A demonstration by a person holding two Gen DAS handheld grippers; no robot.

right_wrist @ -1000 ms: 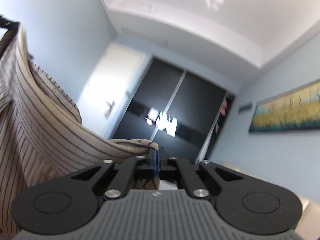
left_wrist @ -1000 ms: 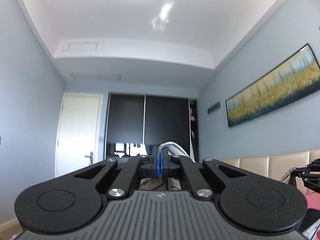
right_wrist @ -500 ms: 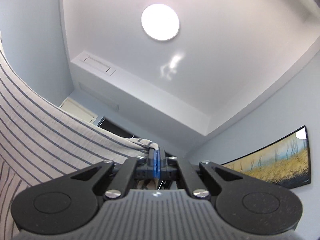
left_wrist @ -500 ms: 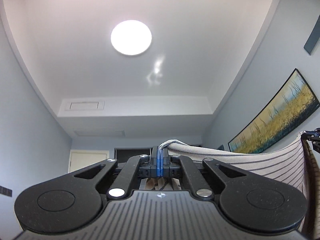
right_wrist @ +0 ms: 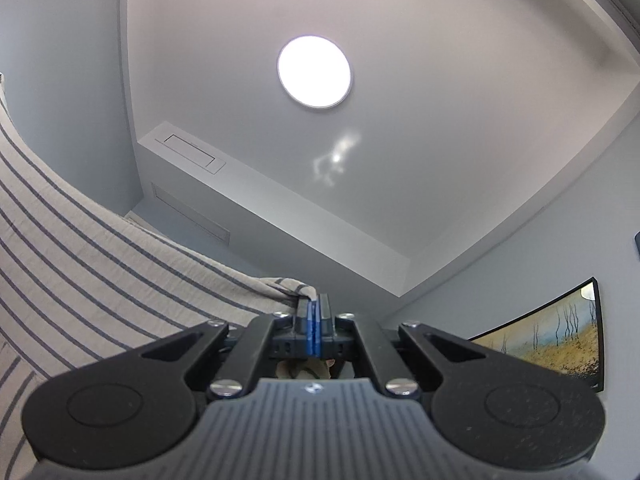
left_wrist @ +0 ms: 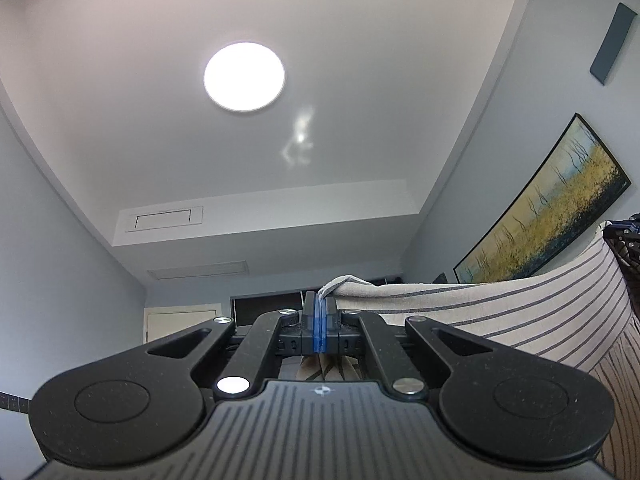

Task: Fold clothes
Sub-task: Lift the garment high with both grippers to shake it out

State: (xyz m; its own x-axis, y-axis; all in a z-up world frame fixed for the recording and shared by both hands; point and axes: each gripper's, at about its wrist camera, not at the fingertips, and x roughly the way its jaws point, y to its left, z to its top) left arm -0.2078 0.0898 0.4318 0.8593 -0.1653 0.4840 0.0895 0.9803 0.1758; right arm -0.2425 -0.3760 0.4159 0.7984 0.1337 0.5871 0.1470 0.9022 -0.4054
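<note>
A beige garment with thin dark stripes (left_wrist: 520,312) hangs stretched between my two grippers, both pointing up at the ceiling. My left gripper (left_wrist: 320,304) is shut on one corner of the garment, which runs off to the right toward the other gripper's black frame (left_wrist: 628,236). In the right wrist view my right gripper (right_wrist: 314,308) is shut on another corner, and the striped garment (right_wrist: 100,256) runs off to the left and down. The lower part of the garment is out of view.
A round ceiling light (left_wrist: 244,76) is overhead, with an air vent (left_wrist: 162,220) in the ceiling step. A long framed landscape painting (left_wrist: 552,216) hangs on the right wall. Dark wardrobe doors (left_wrist: 268,308) and a white door top (left_wrist: 180,320) show low ahead.
Both grippers have tilted and lifted upward with the garment. The views swung from the wardrobe and door to the ceiling. The cloth is now pulled taut between them.
</note>
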